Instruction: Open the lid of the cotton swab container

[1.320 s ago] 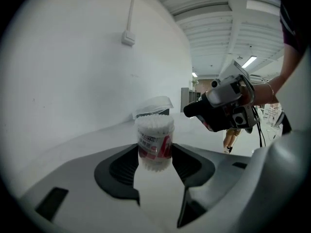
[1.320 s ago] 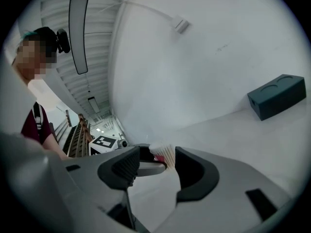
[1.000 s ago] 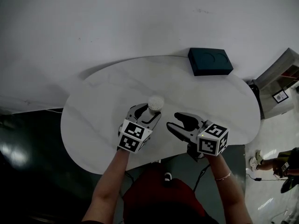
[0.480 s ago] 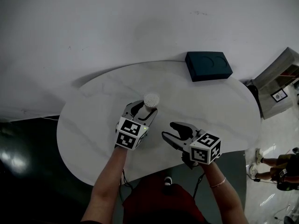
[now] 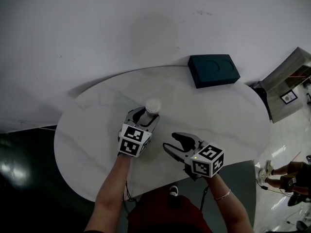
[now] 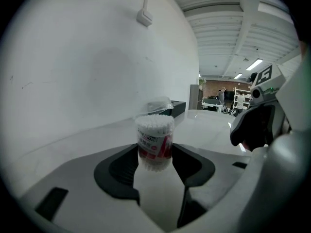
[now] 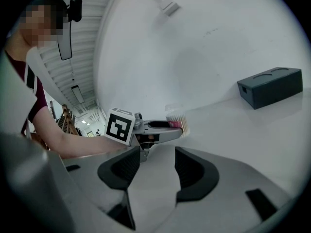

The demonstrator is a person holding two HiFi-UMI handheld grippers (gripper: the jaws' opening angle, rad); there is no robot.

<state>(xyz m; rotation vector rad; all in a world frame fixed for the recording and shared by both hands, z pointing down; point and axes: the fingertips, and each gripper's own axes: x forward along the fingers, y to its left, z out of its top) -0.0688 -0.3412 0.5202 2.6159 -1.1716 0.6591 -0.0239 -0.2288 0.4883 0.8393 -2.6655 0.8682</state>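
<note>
"White plastic shell, black pads: is that nearest one, the right hand-held gripper, carrying anything?"

"No. Its jaws stand apart with only bare table between them. It hangs low over the pale, faintly veined, glossy top, near the front edge."

"And the left hand-held gripper?"

"It is clenched on the cotton swab container. Both curved pads press the sides of the small clear plastic cylinder, on its red label band."

"So which way does the container lie from the free one?"

"At about 11 o'clock from the right hand-held gripper in the head view, a little apart. From the left marker cube it sits at 1 o'clock, right at the jaw tips. Its long axis runs upright, so its round top packed with white swab tips faces up."

"Which side should work the lid, then?"

"I'd judge the right. The left is busy steadying the body, and the right is near with open jaws."

"Can you see the lid?"

"A thin, clear, dome-like piece shows just above and behind the swab tips. I think it is the lid, perhaps tilted back, but I cannot tell whether it is seated."

"Anything farther off?"

"A dark teal rectangular box, matte, with two round hollows in its top, at 1 o'clock by the table's far edge, well apart."
</note>
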